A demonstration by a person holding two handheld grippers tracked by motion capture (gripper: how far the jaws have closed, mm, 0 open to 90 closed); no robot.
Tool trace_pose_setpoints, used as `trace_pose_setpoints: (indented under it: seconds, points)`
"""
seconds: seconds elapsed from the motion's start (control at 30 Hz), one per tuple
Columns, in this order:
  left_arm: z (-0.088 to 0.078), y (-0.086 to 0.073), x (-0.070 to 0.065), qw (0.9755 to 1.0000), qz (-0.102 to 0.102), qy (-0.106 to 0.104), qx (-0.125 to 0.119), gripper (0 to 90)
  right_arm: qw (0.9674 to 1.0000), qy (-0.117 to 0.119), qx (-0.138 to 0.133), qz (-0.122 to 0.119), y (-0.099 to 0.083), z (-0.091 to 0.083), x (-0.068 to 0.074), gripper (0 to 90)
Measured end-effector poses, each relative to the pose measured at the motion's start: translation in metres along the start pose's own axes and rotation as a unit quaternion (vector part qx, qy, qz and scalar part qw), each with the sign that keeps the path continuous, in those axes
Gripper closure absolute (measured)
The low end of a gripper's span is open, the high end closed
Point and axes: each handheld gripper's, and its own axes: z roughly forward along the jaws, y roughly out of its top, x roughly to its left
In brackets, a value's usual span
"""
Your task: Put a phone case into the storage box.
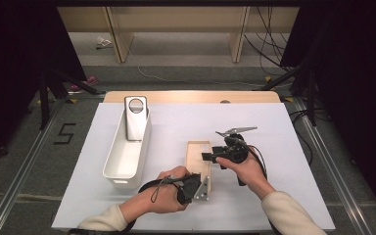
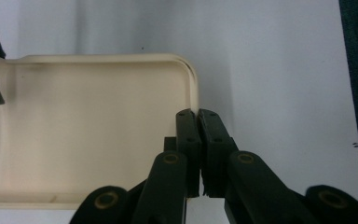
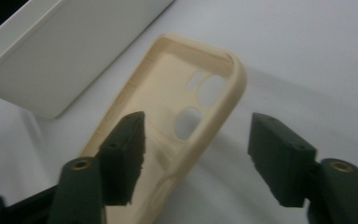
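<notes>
A cream phone case [image 1: 198, 152] lies open side up on the white table, its camera holes [image 3: 200, 100] at the far end. My left gripper [image 1: 206, 184] is at the case's near end, and in the left gripper view [image 2: 198, 115] its jaws are pressed together on the rim by the rounded corner of the case [image 2: 88, 121]. My right gripper [image 1: 206, 156] reaches in from the right at mid-length. In the right gripper view [image 3: 198, 135] it stands open: one jaw is over the inside of the case [image 3: 168, 107], the other outside it, with the side wall between them untouched.
A long white bin [image 1: 126, 155] stands left of the case, and its wall [image 3: 65, 51] is close by in the right gripper view. A white flat device with a ring [image 1: 136, 116] leans upright at its far end. Bare white table [image 1: 284, 147] lies to the right.
</notes>
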Motion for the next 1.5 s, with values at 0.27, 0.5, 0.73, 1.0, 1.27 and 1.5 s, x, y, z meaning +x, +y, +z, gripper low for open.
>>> trace_pose_setpoints:
  seconds: [0.27,0.5,0.73,1.0,1.27,1.5]
  points:
    - [0.0,0.0,-0.001,1.0,0.003,-0.002,-0.003,87.3,0.9993,0.029,-0.005,0.023,0.003,-0.001,0.0,68.9]
    - [0.002,0.001,-0.002,1.0,0.003,-0.001,-0.005,87.2,0.9978,0.043,-0.004,0.051,0.003,-0.005,-0.001,73.5]
    - [0.005,0.0,-0.002,0.9999,-0.003,0.004,-0.012,87.1,0.9958,0.053,-0.014,0.074,0.006,-0.012,0.003,80.7]
    - [0.004,-0.004,0.002,0.9997,-0.009,0.016,-0.018,86.5,0.9934,0.07,-0.031,0.086,0.011,-0.024,0.009,82.1]
    - [-0.015,-0.015,0.013,0.9869,-0.106,0.04,-0.115,66.3,0.9937,0.059,-0.063,0.072,0.017,-0.038,0.011,82.1]
    - [-0.034,-0.037,0.034,0.9433,-0.231,0.121,-0.206,36.0,0.9941,0.043,-0.083,0.056,0.018,-0.043,0.011,82.0]
